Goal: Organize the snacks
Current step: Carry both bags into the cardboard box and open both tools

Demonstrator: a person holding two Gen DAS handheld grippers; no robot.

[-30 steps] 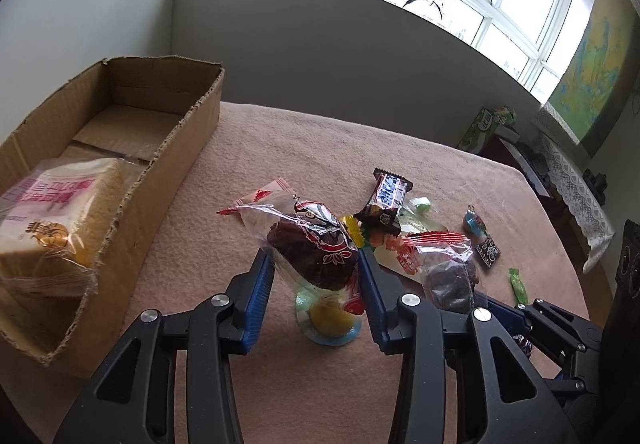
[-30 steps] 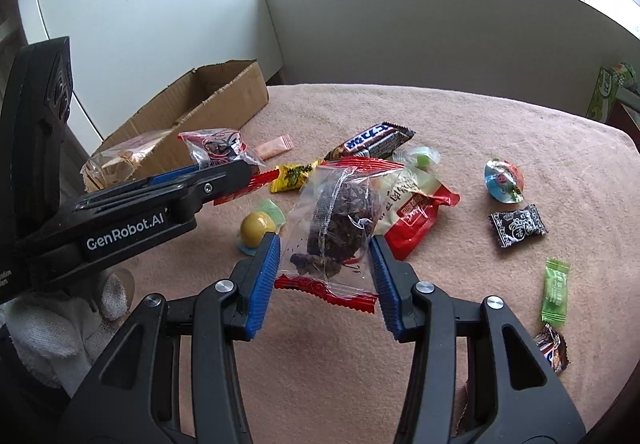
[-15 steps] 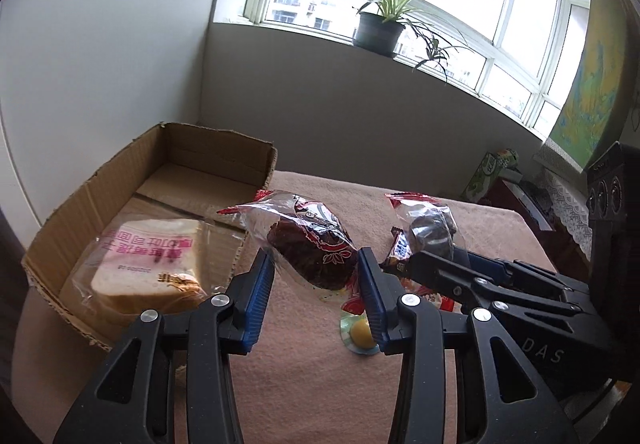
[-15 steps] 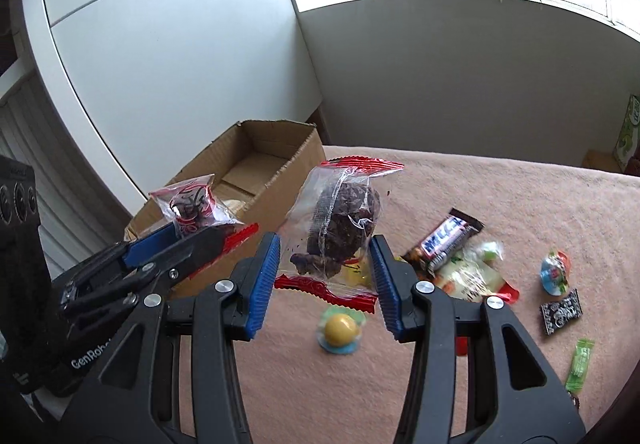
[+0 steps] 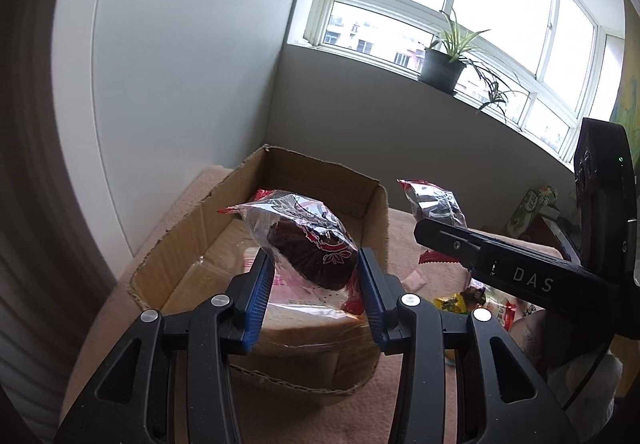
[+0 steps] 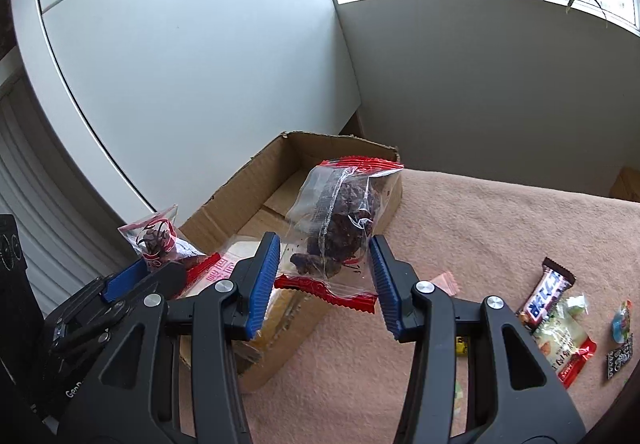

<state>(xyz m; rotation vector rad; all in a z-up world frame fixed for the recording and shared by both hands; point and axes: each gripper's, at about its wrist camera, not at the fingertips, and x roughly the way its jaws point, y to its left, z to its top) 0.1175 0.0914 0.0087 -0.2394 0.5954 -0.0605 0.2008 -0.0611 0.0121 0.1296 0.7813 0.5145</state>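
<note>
Item 1: your left gripper point(image 5: 316, 280). Its blue pads point(image 5: 259, 296) pinch a clear red-trimmed cake packet point(image 5: 310, 244) holding a dark round cake, and the packet hangs in the air above the cardboard box point(image 5: 380, 212).

Item 2: your right gripper point(image 6: 324, 280). It clamps a second clear packet point(image 6: 340, 220) of dark crumbly cake by its lower part, red crimped edge at the bottom. In the right wrist view the packet sits over the box's right wall, at about 12 o'clock from the fingers. In the left wrist view the same packet point(image 5: 434, 202) shows at 2 o'clock, just outside the box's right wall.

Item 3: cardboard box, open top, torn rim, on the pink tablecloth point(image 6: 500, 228). Inside lies a bagged bread loaf point(image 5: 304, 318) with pink print, at the near end, directly under your left gripper.

Item 4: loose snacks on the cloth, right wrist view, at 4 o'clock:
- dark chocolate bar point(image 6: 546, 292)
- red-and-cream pouch point(image 6: 564, 348), touching the bar's lower end
- small black sachet point(image 6: 620, 356), well right of the pouch
- pink sachet point(image 6: 444, 282), just beside the right finger

Item 5: background. Potted plant point(image 5: 444, 64) on the window sill at 1 o'clock; white wall panel point(image 6: 180, 64) behind the box.
</note>
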